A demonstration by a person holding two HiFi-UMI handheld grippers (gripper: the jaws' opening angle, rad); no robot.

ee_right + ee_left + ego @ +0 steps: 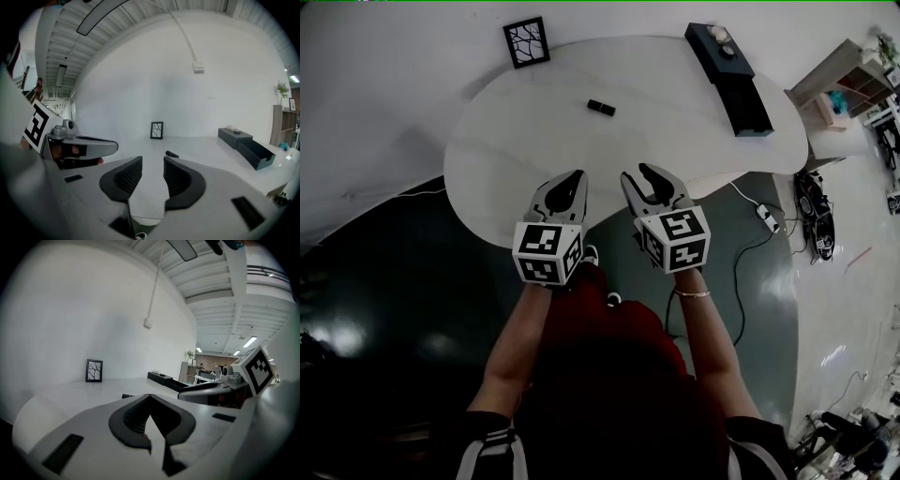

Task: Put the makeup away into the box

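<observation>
A small black makeup tube (600, 107) lies alone on the white table (525, 141), also showing in the left gripper view (127, 395) and the right gripper view (171, 153). The long black box (719, 47) stands at the table's far right, its open part (747, 105) toward me. Both grippers hover over the near table edge, well short of the tube. My left gripper (574, 175) (150, 397) is shut with nothing in it. My right gripper (649, 172) (153, 161) is open, its pads apart and empty.
A black picture frame (526, 42) leans on the wall at the table's far left. A cable and power strip (766, 216) lie on the floor to the right, beside a shelf unit (853, 84). Small items sit on the box's top (724, 37).
</observation>
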